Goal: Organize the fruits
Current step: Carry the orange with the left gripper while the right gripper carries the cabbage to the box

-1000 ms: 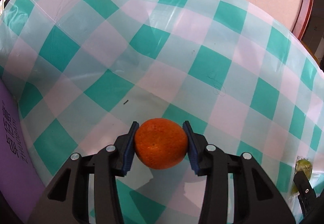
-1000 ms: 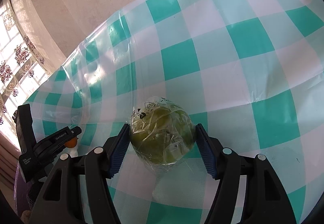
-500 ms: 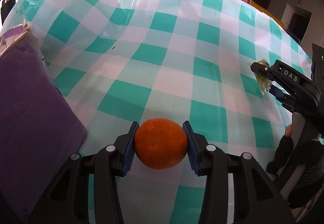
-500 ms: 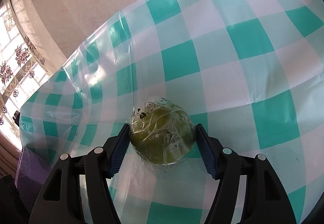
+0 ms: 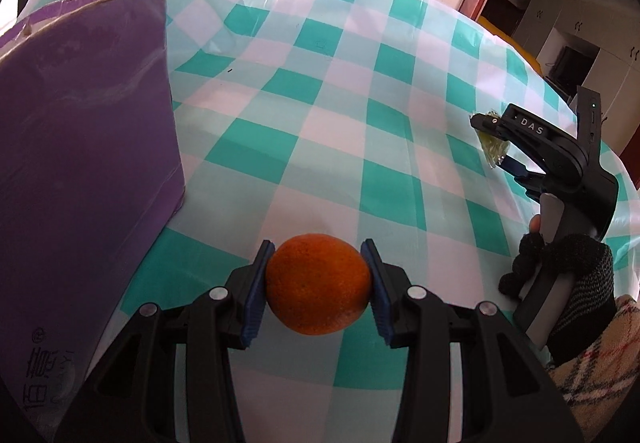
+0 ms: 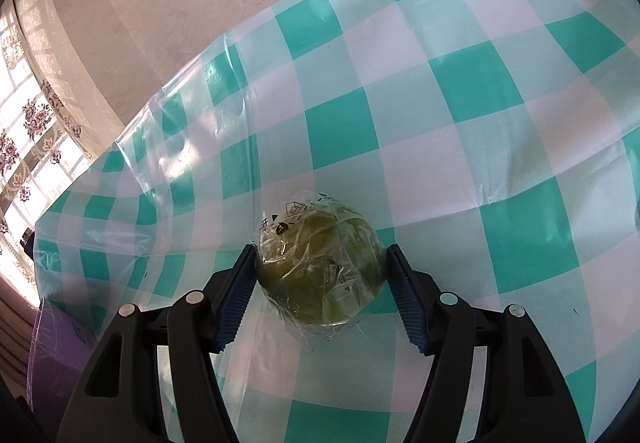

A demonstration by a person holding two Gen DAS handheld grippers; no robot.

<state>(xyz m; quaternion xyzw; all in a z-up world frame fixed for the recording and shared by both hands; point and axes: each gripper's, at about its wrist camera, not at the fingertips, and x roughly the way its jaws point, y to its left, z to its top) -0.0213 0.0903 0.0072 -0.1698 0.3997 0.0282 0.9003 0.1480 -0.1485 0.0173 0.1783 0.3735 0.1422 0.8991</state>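
My left gripper (image 5: 319, 287) is shut on an orange (image 5: 318, 285) and holds it above the checked tablecloth, just right of a tall purple box (image 5: 80, 163). My right gripper (image 6: 320, 275) is shut on a green fruit wrapped in clear plastic (image 6: 318, 271), close over the cloth. In the left wrist view the right gripper (image 5: 494, 141) shows at the right with the wrapped fruit (image 5: 493, 149) in its tips, held by a gloved hand (image 5: 568, 283).
The table carries a teal and white checked cloth (image 5: 360, 115) under clear plastic. The purple box also shows at the lower left of the right wrist view (image 6: 56, 355). A wall and window lie behind the table; a doorway is at the far right.
The left gripper has swung back and left with the orange; the purple box now fills the left of its view. The right gripper has held still on the wrapped fruit.
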